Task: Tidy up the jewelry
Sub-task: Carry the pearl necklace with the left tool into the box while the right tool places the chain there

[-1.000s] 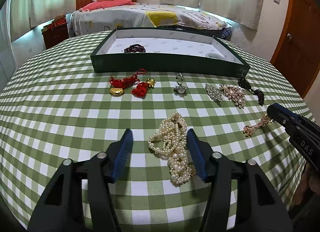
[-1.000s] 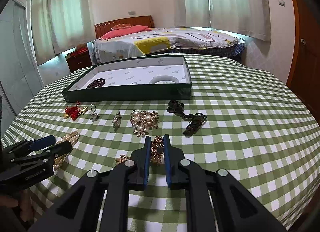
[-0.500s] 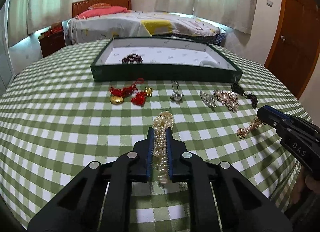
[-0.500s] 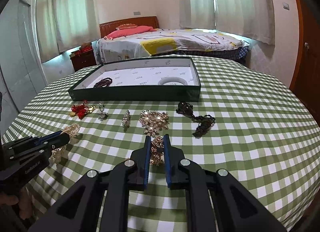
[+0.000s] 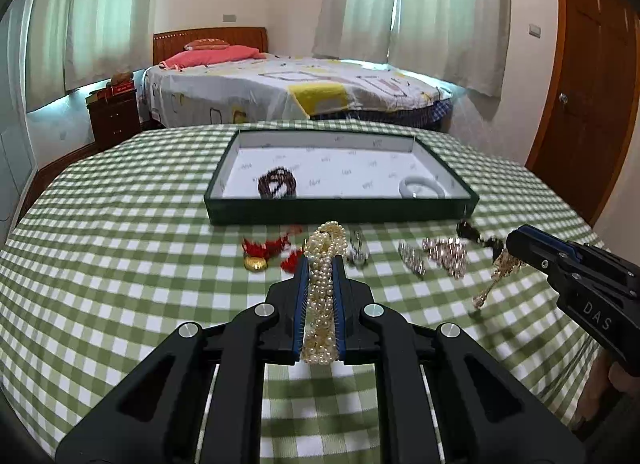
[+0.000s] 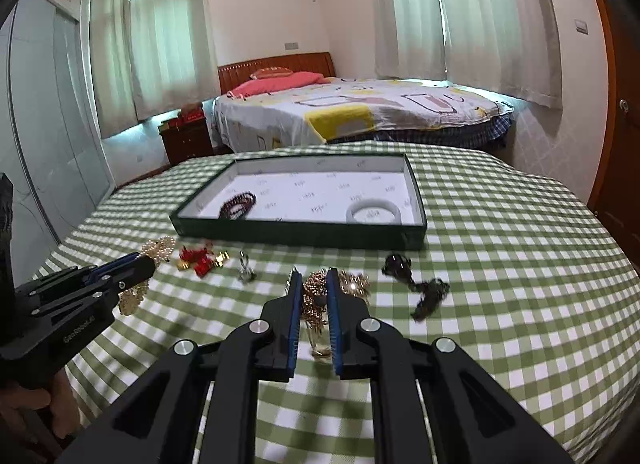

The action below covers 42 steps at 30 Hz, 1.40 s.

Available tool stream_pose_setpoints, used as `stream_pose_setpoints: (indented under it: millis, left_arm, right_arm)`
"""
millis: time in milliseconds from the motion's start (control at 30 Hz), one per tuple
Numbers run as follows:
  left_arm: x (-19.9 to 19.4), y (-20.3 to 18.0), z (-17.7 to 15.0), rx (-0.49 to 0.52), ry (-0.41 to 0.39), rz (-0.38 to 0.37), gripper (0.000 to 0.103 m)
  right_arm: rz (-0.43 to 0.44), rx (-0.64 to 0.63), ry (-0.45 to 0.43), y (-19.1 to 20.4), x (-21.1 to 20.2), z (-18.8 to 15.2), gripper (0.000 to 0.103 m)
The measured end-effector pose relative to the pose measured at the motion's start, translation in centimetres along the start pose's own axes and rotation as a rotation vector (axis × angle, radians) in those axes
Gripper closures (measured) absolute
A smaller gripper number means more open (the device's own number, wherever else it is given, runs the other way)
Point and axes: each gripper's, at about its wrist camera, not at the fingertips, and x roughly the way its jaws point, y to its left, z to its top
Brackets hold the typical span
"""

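Two grippers hang over a round table [image 5: 120, 224] in green-and-white check: the left gripper [image 5: 320, 264] is clamped on a bunch of pearl strands [image 5: 322, 284], the right gripper [image 6: 312, 280] on a gold chain piece [image 6: 314, 296], both lifted clear of the cloth. A dark green tray [image 5: 340, 214] lined white, holding a dark bead bracelet [image 5: 277, 187] and a white bangle [image 5: 422, 187], sits toward the table's far side, with loose red, silver and black pieces in front of it. Beyond stand a bed [image 6: 360, 112], pale curtains [image 6: 160, 44] and a wooden door [image 5: 584, 84].
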Motion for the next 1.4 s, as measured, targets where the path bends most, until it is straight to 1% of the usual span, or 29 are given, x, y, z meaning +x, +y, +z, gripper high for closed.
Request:
stream_pose_setpoints:
  millis: [300, 567, 767, 900, 1000, 1067, 1167, 1233, 1300, 1400]
  left_arm:
    - [0.0, 0.4, 3.0, -0.017, -0.041, -0.010, 0.091]
    - [1.2, 0.1, 5.3, -0.015, -0.060, -0.024, 0.091]
    - [2.8, -0.3, 8.2, -0.002, -0.089, -0.035, 0.091]
    - [4.6, -0.3, 10.7, -0.006, -0.110, -0.037, 0.091]
    - [6.3, -0.4, 12.1, -0.019, -0.111, -0.044, 0.091]
    - [7.8, -0.6, 12.5, -0.014, -0.100, -0.038, 0.091]
    - [10.8, -0.6, 12.2, -0.016, -0.039, -0.030, 0.091]
    - [12.7, -0.6, 11.5, -0.011, 0.012, -0.027, 0.091]
    - [13.8, -0.6, 10.8, -0.003, 0.040, -0.024, 0.091]
    - [14.4, -0.5, 10.1, 0.002, 0.054, -0.020, 0.091]
  right_arm:
    - [0.013, -0.020, -0.062, 0.7, -0.3, 3.2, 0.090]
    - [0.030, -0.036, -0.115, 0.9, 0.4, 6.8, 0.090]
    - [0.042, -0.057, -0.150, 1.3, 1.9, 9.5, 0.090]
    - [0.047, -0.075, -0.179, 1.5, 3.3, 11.6, 0.092]
    - [0.050, -0.081, -0.192, 1.4, 4.4, 12.8, 0.092]
    - [0.049, -0.083, -0.179, 1.2, 6.0, 13.1, 0.092]
    - [0.060, -0.051, -0.137, 0.3, 8.0, 12.7, 0.093]
    - [0.056, -0.042, -0.106, -0.1, 8.9, 11.9, 0.093]
    - [0.060, -0.038, -0.079, -0.3, 9.3, 11.2, 0.093]
    - [0.067, -0.013, -0.034, -0.6, 9.8, 9.6, 0.093]
